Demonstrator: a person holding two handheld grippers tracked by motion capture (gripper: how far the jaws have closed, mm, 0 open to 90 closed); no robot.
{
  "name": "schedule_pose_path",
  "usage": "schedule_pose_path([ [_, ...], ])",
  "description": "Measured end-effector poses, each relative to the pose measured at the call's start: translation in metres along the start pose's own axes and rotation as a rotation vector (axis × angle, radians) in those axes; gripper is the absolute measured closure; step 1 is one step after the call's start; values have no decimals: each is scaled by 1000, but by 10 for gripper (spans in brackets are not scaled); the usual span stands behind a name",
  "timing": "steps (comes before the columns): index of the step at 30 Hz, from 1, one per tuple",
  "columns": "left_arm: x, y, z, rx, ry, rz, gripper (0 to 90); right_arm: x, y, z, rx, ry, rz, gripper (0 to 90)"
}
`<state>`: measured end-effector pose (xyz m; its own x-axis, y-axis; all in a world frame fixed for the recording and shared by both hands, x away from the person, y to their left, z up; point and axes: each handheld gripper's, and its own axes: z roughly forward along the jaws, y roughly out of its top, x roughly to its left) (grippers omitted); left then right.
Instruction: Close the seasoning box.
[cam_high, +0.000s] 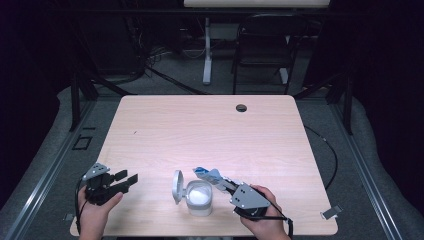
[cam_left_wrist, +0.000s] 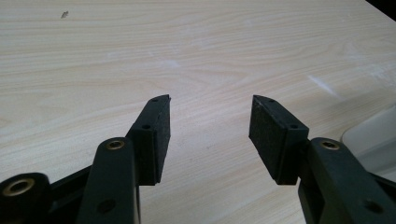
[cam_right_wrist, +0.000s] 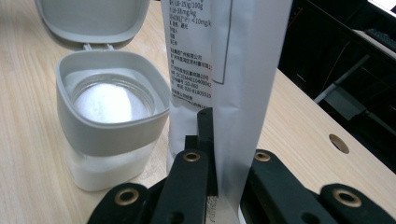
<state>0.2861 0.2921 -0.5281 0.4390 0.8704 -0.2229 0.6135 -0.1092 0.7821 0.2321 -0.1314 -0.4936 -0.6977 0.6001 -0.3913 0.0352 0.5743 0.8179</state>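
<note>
Near the front edge of the light wooden table, a person's right hand is holding the right gripper, whose jaws are pinching a white and blue printed packet. From above, the packet is angling up and to the left from the jaws, its far end lying just beyond the rim of a small clear container with a grey collar. On the right gripper view the packet is standing flat and tall between the two black jaws, which are pressing together on its lower part, and small printed text is showing on its white face. The container is sitting just to the left of the packet there, holding white powder under its square grey rim, and its hinged grey lid is standing open on the left side.

Well to the left, near the table's front left corner, the person's left hand is holding the left gripper low over the wood. On the left gripper view its jaws are standing spread apart with bare tabletop between them, gripping nothing.

Beyond the table's far edge, a dark chair is standing on the grey floor.
</note>
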Motion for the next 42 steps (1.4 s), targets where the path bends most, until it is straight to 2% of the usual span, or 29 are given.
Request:
schedule_pose_path([
  [4, 0, -1, 1, 3, 2, -3, 488, -4, 1, 4, -5, 5, 34, 896],
  [7, 0, -1, 1, 0, 2, 1, 488, -9, -1, 7, -22, 8, 80, 897],
  [8, 0, -1, 1, 0, 2, 1, 488, -9, -1, 7, -22, 8, 80, 897],
  [9, 0, -1, 1, 3, 2, 0, 488, -14, -4, 8, -36, 11, 120, 897],
  [16, 0, -2, 3, 14, 4, 0, 488, -27, -9, 11, -49, 3, 181, 899],
  [17, 0, -3, 4, 16, 5, 0, 488, -30, -11, 12, -73, -5, 214, 899],
  [22, 0, -4, 6, 25, 4, 1, 488, -33, -13, 10, -82, -15, 229, 899],
  [30, -1, -4, 5, 22, 6, 3, 488, -43, -25, 1, -104, -54, 310, 900],
  [35, -1, -4, 5, 19, 6, 3, 488, -49, -31, -3, -95, -79, 328, 900],
  [42, -2, -4, 7, 23, 4, 5, 488, -58, -48, -6, -45, -130, 351, 900],
])
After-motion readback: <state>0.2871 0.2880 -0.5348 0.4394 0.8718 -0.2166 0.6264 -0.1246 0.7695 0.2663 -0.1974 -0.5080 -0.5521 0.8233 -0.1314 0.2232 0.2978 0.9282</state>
